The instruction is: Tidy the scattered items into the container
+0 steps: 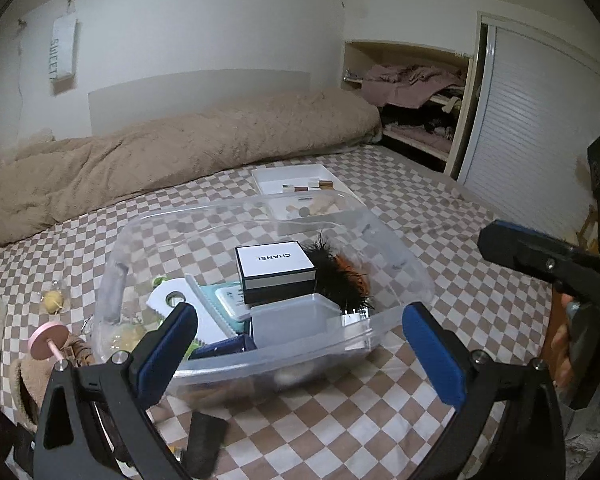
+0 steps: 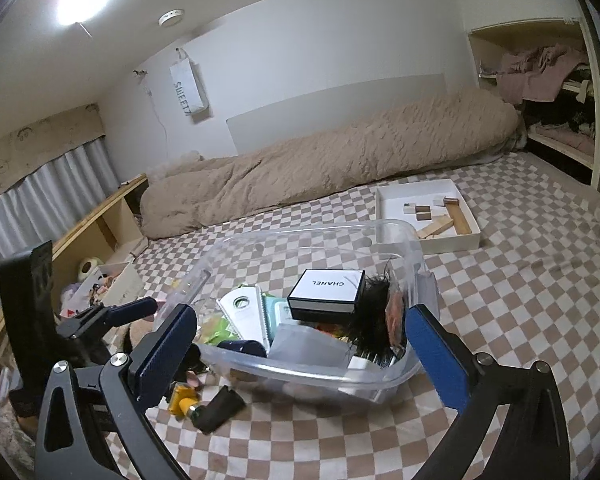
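Closest to the lens: left gripper point(image 1: 300, 320) at the bottom of its frame, released wide, nothing between the blue pads point(image 1: 168, 344). Same for the right gripper point(image 2: 302, 316): spread fully, empty, aimed down at the tub from the near side. Probably free for the next pick.

Beyond them, filling the lower half of both views, checked bedsheet point(image 1: 420, 420), serving as the work surface. Across the upper middle, rolled tan duvet point(image 1: 180, 152), pushed back toward the wall, likely to leave room.

Centre of both frames: clear plastic tub point(image 1: 400, 264), resting on the sheet within easy reach of both grippers, already well loaded. Behind it, upper right, white tray point(image 2: 452, 242) with wooden blocks, well apart and seemingly a separate lot.

Inside the tub: white box with black sides point(image 1: 276, 260) lying flat on top of the pile, black feathers point(image 1: 340, 276) touching its right side, frosted lidded box point(image 1: 296, 316) against the near wall.

Not yet tidied, on the sheet outside the tub: black block point(image 2: 220, 404) and yellow piece point(image 2: 182, 398) just beside the near left corner, pink spool point(image 1: 48, 338) and bagged yellow ball point(image 1: 54, 300) at far left.
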Demonstrator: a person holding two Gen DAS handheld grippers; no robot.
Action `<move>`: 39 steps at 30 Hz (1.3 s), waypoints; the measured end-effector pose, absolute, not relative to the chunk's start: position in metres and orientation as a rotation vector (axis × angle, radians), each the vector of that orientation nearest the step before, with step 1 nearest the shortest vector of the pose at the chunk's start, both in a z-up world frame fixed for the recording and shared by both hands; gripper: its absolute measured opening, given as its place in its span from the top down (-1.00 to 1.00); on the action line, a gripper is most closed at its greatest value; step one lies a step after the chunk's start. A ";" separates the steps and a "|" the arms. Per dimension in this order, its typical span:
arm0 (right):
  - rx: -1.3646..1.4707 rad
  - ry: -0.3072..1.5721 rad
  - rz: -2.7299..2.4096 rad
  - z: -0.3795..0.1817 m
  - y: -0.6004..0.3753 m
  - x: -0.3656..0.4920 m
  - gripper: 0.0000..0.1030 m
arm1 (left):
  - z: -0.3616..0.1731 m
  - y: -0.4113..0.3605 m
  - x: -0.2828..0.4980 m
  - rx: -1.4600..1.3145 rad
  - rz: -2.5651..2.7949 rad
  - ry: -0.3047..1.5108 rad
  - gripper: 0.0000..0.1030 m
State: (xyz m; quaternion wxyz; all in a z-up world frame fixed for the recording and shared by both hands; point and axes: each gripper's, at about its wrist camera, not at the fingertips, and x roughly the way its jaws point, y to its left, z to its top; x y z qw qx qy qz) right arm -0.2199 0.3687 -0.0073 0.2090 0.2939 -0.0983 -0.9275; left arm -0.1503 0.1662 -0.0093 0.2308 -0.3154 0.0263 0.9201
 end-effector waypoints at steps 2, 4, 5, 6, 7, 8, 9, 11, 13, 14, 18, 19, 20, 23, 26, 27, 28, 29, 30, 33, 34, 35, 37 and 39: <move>0.815 -0.288 -2.572 -0.008 0.368 -0.214 -1.00 | -0.008 0.159 -0.144 -0.859 2.539 0.052 -1.00; 0.806 -0.284 -2.580 -0.008 0.368 -0.206 -1.00 | -0.006 0.152 -0.137 -0.846 2.555 0.038 -1.00; 0.800 -0.278 -2.587 -0.008 0.368 -0.202 -1.00 | -0.005 0.149 -0.133 -0.841 2.564 0.033 -1.00; 0.795 -0.271 -2.595 -0.007 0.367 -0.198 -1.00 | -0.004 0.145 -0.130 -0.836 2.573 0.028 -1.00; 0.792 -0.263 -2.603 -0.007 0.367 -0.194 -1.00 | -0.003 0.142 -0.127 -0.832 2.582 0.023 -1.00; 0.788 -0.256 -2.611 -0.007 0.367 -0.190 -1.00 | -0.003 0.140 -0.125 -0.828 2.589 0.017 -1.00; 0.785 -0.251 -2.616 -0.007 0.367 -0.186 -1.00 | -0.002 0.137 -0.122 -0.825 2.596 0.011 -1.00; 0.778 -0.234 -2.628 -0.007 0.367 -0.177 -1.00 | -0.001 0.130 -0.114 -0.818 2.611 -0.001 -1.00; 0.768 -0.205 -2.648 -0.006 0.367 -0.169 -1.00 | 0.000 0.124 -0.107 -0.809 2.624 -0.006 -1.00; 0.761 -0.191 -2.656 -0.005 0.366 -0.165 -1.00 | 0.001 0.122 -0.104 -0.806 2.629 -0.008 -1.00; 0.742 -0.155 -2.662 -0.004 0.362 -0.150 -1.00 | 0.004 0.111 -0.089 -0.789 2.658 -0.021 -1.00; 0.737 -0.144 -2.662 -0.003 0.360 -0.147 -1.00 | 0.005 0.108 -0.085 -0.783 2.666 -0.022 -1.00; 0.731 -0.131 -2.663 -0.003 0.358 -0.143 -1.00 | 0.006 0.106 -0.080 -0.774 2.675 -0.023 -1.00; 0.710 -0.101 -2.666 -0.003 0.354 -0.132 -1.00 | 0.008 0.097 -0.067 -0.754 2.694 -0.045 -1.00; 0.702 -0.107 -2.657 -0.003 0.352 -0.123 -1.00 | 0.007 0.090 -0.057 -0.745 2.714 -0.049 -1.00; 0.704 -0.113 -2.650 -0.004 0.351 -0.120 -1.00 | 0.007 0.088 -0.053 -0.742 2.726 -0.043 -1.00; 0.707 -0.118 -2.643 -0.004 0.351 -0.118 -1.00 | 0.006 0.086 -0.050 -0.740 2.736 -0.038 -1.00; 0.708 -0.118 -2.638 -0.004 0.350 -0.115 -1.00 | 0.006 0.084 -0.047 -0.739 2.744 -0.033 -1.00; 0.705 -0.114 -2.638 -0.004 0.350 -0.112 -1.00 | 0.005 0.083 -0.044 -0.738 2.751 -0.031 -1.00; 0.694 -0.091 -2.641 -0.005 0.347 -0.103 -1.00 | 0.003 0.077 -0.036 -0.740 2.761 -0.041 -1.00; 0.693 -0.084 -2.641 -0.006 0.346 -0.100 -1.00 | 0.002 0.075 -0.033 -0.741 2.764 -0.044 -1.00; 0.693 -0.076 -2.640 -0.007 0.345 -0.098 -1.00 | 0.001 0.074 -0.031 -0.742 2.767 -0.045 -1.00; 0.692 -0.064 -2.640 -0.008 0.344 -0.094 -1.00 | -0.001 0.071 -0.026 -0.745 2.769 -0.052 -1.00; 0.690 -0.057 -2.639 -0.010 0.343 -0.090 -1.00 | -0.003 0.069 -0.022 -0.747 2.779 -0.056 -1.00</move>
